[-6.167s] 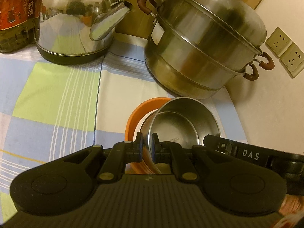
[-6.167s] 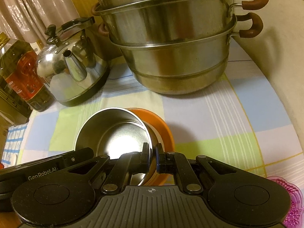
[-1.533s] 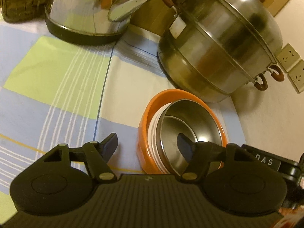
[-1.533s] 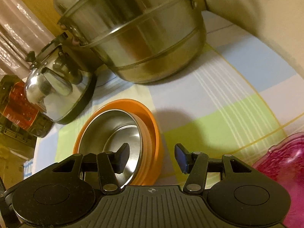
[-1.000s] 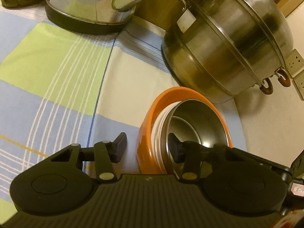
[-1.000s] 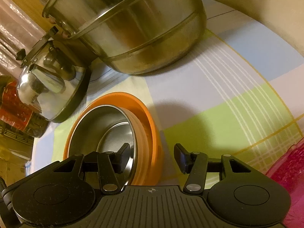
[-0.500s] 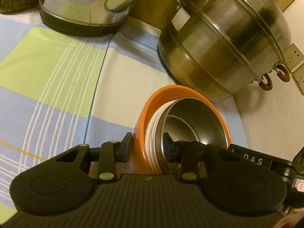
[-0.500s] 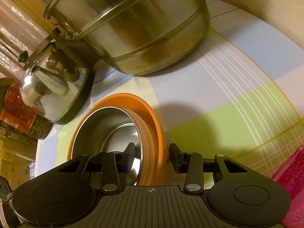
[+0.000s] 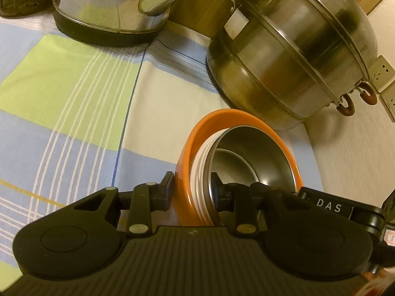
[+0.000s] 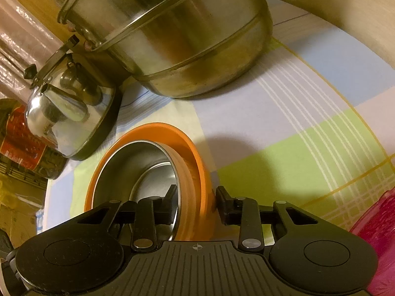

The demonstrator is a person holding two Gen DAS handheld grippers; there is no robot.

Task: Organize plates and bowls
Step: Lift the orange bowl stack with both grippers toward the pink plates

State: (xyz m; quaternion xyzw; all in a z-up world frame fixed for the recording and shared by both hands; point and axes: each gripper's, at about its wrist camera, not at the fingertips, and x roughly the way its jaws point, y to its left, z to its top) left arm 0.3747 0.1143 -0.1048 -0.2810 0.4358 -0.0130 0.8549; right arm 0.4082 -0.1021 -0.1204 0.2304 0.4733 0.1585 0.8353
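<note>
The nested stack was found low in both wrist views, on the checked tablecloth (image 9: 81,103) just in front of the big steel steamer pot (image 9: 291,56): an orange bowl (image 9: 184,170) outermost, a pale ribbed layer (image 9: 198,175) inside it, and a stainless steel bowl (image 9: 249,157) innermost. It was judged to be stiff and fairly light, though hard and slick at the rims; the steel would likely slide or ring against its neighbours if tilted, and the pale layer, if ceramic, could chip. The rim wall was taken as the sensible hold, one side each. The left gripper (image 9: 191,185) was seen straddling the near-left rim, its jaws closing, one finger outside the orange wall and one inside the steel bowl, and contact looked made. The right gripper (image 10: 195,194) was likewise closing across the opposite rim; its outer finger appeared to be just reaching the orange wall, so firm pressure could not be confirmed there. What the pale layer actually was, a plate or bowls, could not be made out. The stack's base and near edge were hidden behind the gripper bodies. A kettle (image 10: 66,118) and an oil bottle (image 10: 17,145) stood beyond, the bottle cut off, and a pink dish (image 10: 375,234) was clipped at the right view's edge.
</note>
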